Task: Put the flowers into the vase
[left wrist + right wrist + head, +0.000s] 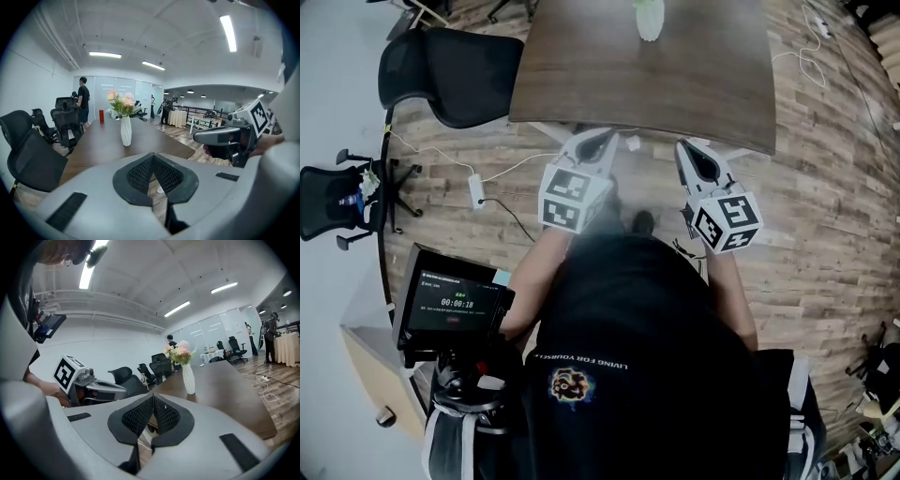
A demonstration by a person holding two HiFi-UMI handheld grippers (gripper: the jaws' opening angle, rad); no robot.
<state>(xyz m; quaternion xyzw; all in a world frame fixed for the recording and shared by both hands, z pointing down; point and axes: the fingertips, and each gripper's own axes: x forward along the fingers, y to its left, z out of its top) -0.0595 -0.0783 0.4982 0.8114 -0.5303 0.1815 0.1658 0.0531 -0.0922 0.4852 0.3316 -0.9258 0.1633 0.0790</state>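
Observation:
A white ribbed vase [125,131] stands on the long dark wooden table [105,145] and holds pink and peach flowers [123,104]. From the right gripper view the vase [188,378] and its flowers [180,351] are a little right of centre. In the head view only the vase's base [649,19] shows at the top edge. My left gripper [598,145] and right gripper [694,155] hover side by side just short of the table's near edge, well back from the vase. Both have their jaws shut with nothing between them, as seen for the left gripper [153,173] and the right gripper [153,411].
Black office chairs [455,70] stand left of the table. A red can [101,116] sits far down the table. A power strip [475,190] and cables lie on the wood floor. A screen on a stand [455,305] is at my lower left. People stand in the background.

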